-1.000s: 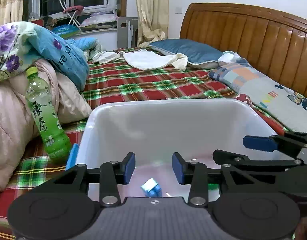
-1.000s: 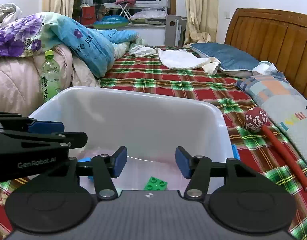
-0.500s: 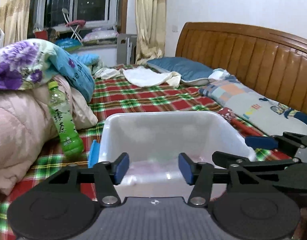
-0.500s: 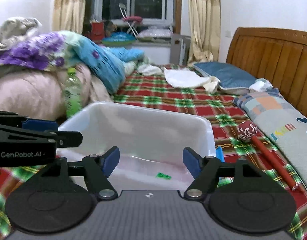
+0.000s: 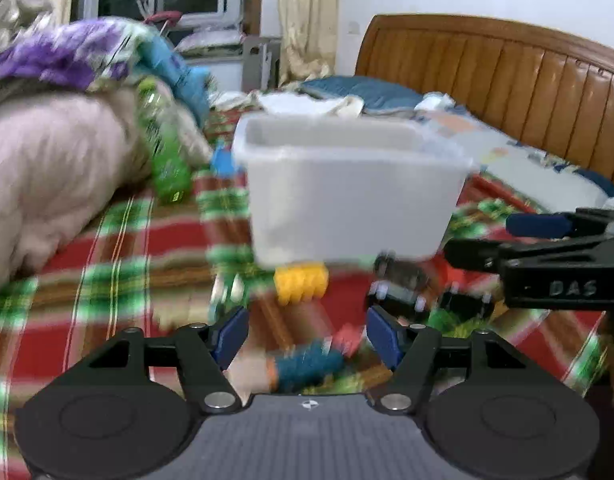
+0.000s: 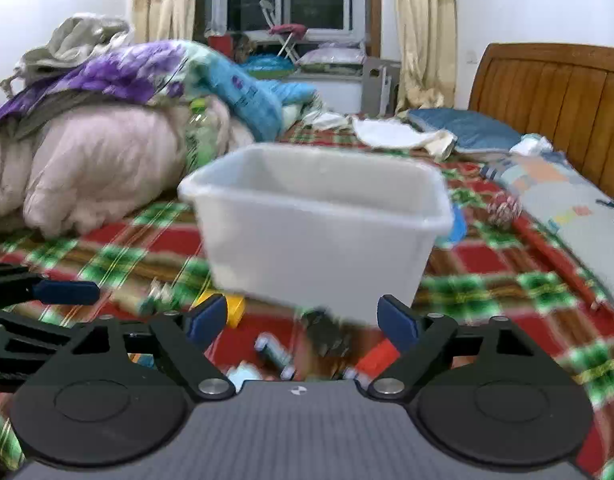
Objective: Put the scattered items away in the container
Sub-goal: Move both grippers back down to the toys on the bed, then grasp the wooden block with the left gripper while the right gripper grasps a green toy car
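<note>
The white plastic bin [image 5: 351, 196] [image 6: 319, 232] stands on the plaid bedspread ahead of both grippers. Scattered items lie in front of it, blurred: a yellow block [image 5: 301, 282] [image 6: 235, 310], a blue roll [image 5: 307, 364], a small dark toy car [image 5: 399, 280] [image 6: 327, 332] and a red piece [image 6: 379, 354]. My left gripper [image 5: 307, 332] is open and empty, low over the blue roll. My right gripper [image 6: 303, 322] is open and empty, over the items. Each gripper shows at the edge of the other's view.
A green drink bottle [image 5: 165, 156] leans on a pile of quilts [image 6: 95, 160] at the left. A red stick with a patterned ball [image 6: 505, 210] lies right of the bin. Pillows and the wooden headboard [image 5: 507, 76] are at the right.
Both grippers have pulled back and down from over the bin. The bin's outside wall and the items on the bedspread in front of it now show. Both stay open.
</note>
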`<state>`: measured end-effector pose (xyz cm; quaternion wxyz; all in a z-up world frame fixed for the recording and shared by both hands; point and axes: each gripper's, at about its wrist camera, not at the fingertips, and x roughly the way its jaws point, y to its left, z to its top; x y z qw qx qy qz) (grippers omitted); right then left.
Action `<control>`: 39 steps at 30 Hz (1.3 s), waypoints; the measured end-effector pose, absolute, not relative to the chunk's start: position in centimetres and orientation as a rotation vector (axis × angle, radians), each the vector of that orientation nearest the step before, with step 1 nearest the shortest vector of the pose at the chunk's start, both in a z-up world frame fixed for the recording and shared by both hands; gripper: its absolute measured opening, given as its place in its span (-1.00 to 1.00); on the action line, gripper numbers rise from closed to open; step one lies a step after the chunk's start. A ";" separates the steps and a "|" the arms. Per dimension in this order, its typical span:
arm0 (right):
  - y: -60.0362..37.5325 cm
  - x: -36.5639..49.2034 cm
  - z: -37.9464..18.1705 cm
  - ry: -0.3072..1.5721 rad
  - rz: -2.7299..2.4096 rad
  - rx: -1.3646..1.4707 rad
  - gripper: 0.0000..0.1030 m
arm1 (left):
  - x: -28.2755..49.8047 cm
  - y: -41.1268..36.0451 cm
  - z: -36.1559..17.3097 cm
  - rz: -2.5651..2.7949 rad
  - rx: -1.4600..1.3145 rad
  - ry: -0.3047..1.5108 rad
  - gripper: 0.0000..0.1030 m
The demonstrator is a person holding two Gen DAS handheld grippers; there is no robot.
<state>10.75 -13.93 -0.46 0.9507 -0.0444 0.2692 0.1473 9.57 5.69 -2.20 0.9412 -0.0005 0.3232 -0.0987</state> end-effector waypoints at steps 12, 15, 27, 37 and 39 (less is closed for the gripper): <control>-11.7 5.7 -6.1 0.638 0.334 -0.137 0.45 | 8.1 8.6 -6.8 -0.112 -0.029 0.702 0.31; -11.3 5.0 -7.0 0.654 0.333 -0.137 0.38 | 8.6 8.9 -8.0 -0.110 -0.054 0.738 0.14; -10.9 6.4 -9.1 0.737 0.333 -0.067 -0.03 | 8.9 7.9 -8.8 -0.195 -0.059 0.775 -0.37; -9.3 7.1 -8.7 0.664 0.372 -0.196 -0.46 | 9.2 6.5 -8.1 -0.229 -0.062 0.768 -0.37; -9.4 7.0 -8.5 0.651 0.371 -0.221 -0.61 | 9.1 6.3 -7.9 -0.234 -0.059 0.765 -0.37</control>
